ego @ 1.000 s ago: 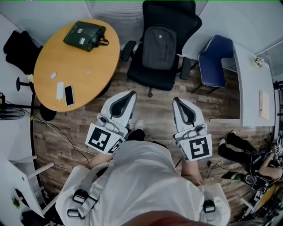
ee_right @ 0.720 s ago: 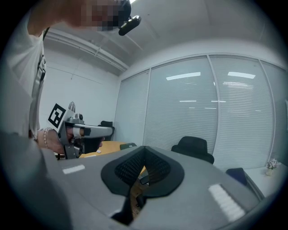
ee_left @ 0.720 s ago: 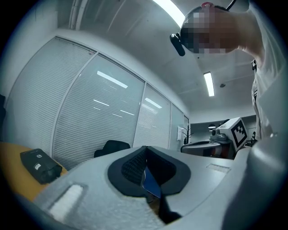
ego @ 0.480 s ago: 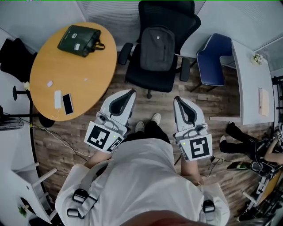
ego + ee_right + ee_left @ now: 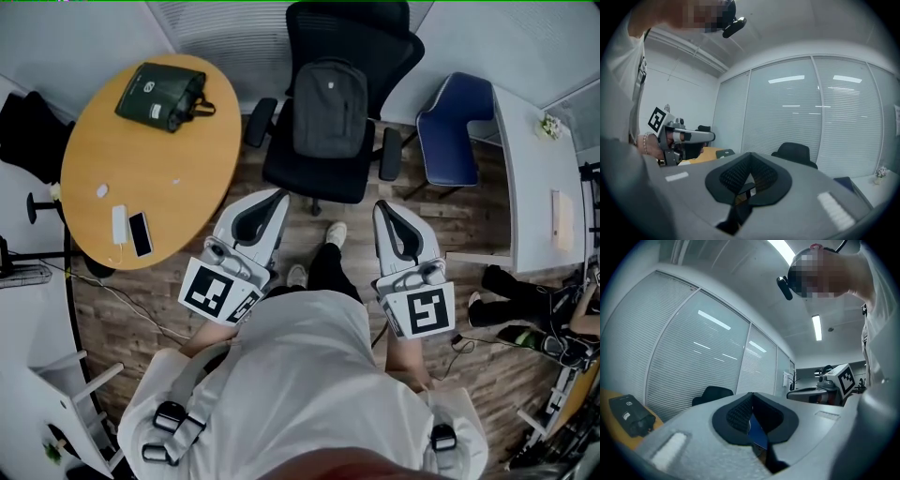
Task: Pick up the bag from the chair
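A grey backpack (image 5: 329, 109) stands upright on the seat of a black office chair (image 5: 338, 171) at the top middle of the head view. My left gripper (image 5: 277, 197) and right gripper (image 5: 381, 206) are held side by side just short of the chair's front edge, both shut and with nothing in them. In the right gripper view the chair's back (image 5: 795, 151) shows above the closed jaws; in the left gripper view the chair's back (image 5: 715, 393) is seen to the left of the jaws.
A round wooden table (image 5: 150, 155) stands at the left with a dark green bag (image 5: 161, 95), a phone (image 5: 138, 234) and a white item on it. A blue chair (image 5: 453, 131) and a white desk (image 5: 536, 197) are at the right. Cables lie on the wooden floor.
Both grippers and the person have moved forward toward the black chair, which now sits closer in the head view. The jaws have stayed shut.
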{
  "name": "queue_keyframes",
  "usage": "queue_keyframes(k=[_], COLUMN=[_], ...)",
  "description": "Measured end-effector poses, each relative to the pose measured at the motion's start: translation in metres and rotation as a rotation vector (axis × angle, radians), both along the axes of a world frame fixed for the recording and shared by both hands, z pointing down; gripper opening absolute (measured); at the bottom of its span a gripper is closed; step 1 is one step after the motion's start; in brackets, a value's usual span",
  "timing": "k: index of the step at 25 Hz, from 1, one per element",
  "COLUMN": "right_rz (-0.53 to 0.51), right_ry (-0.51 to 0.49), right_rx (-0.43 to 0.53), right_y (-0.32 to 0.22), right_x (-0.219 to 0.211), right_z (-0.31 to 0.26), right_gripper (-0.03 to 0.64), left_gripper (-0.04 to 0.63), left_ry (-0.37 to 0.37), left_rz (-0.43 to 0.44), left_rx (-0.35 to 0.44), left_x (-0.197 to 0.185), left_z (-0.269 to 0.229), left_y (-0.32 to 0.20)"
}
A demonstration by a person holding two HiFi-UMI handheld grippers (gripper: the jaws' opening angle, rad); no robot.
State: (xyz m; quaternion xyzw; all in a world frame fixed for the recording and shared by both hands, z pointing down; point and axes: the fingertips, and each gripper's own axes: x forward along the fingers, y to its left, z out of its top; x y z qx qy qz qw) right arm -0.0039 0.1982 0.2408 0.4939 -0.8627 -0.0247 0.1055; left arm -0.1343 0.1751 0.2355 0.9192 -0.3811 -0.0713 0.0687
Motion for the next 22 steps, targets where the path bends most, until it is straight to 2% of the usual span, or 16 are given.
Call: queue_keyframes(k=[22], right_rz=[-0.019], right_ry=[-0.008], right_rx=[-0.003], right_y=[-0.138], right_x=[0.087], right_z=[0.000], right_gripper=[0.003], left_gripper=[0.005], left_ry=[-0.023], left_rz=[-0.003], left_rx=[0.002], left_x=[0.089], left_z=[-0.006], left_y=[-0.137])
